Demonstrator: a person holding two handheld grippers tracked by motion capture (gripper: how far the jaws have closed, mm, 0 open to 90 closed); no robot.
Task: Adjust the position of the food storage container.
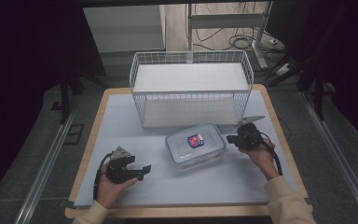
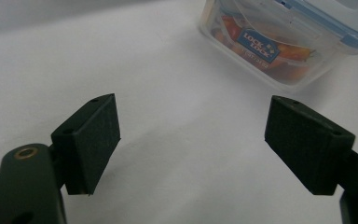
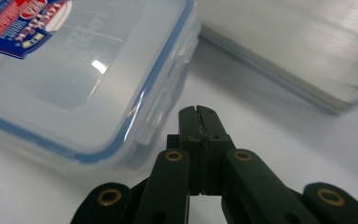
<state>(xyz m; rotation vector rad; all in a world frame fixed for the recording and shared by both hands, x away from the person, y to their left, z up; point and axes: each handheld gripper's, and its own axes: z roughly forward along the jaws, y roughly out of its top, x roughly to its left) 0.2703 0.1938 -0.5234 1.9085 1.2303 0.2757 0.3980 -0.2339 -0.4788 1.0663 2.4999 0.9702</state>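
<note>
- The right gripper (image 1: 237,138), held in the person's right hand (image 1: 264,154), has its black jaws pressed flat together with nothing between them; in the right gripper view its closed tip (image 3: 198,112) sits just beside the side latch flap (image 3: 161,109) of the clear rectangular plastic food container with a blue-sealed lid (image 1: 195,144), apparently not yet touching.
- The container stands near the middle of the tabletop, a little toward the right edge, just in front of the white wire basket (image 1: 191,86), which occupies the far edge. Orange-red food shows through its wall in the left gripper view (image 2: 279,51).
- Judgement: the closed tip seems aimed at the latch. Pushing sideways rather than under the flap could slide the light container across the smooth pale tabletop (image 1: 121,121) instead of freeing the clip, since nothing braces it.
- A tip that slips off the flap could skid into the basket wire close behind.
- The left gripper (image 1: 140,171) rests near the front-left corner, jaws spread wide and empty, well apart from the container; too far to steady it.
- Right hand pose: forearm entering from the front-right corner, wrist bent inward, gripper pointing level toward the container's right end. Left hand (image 1: 109,186) lies low, gripper pointing right.
</note>
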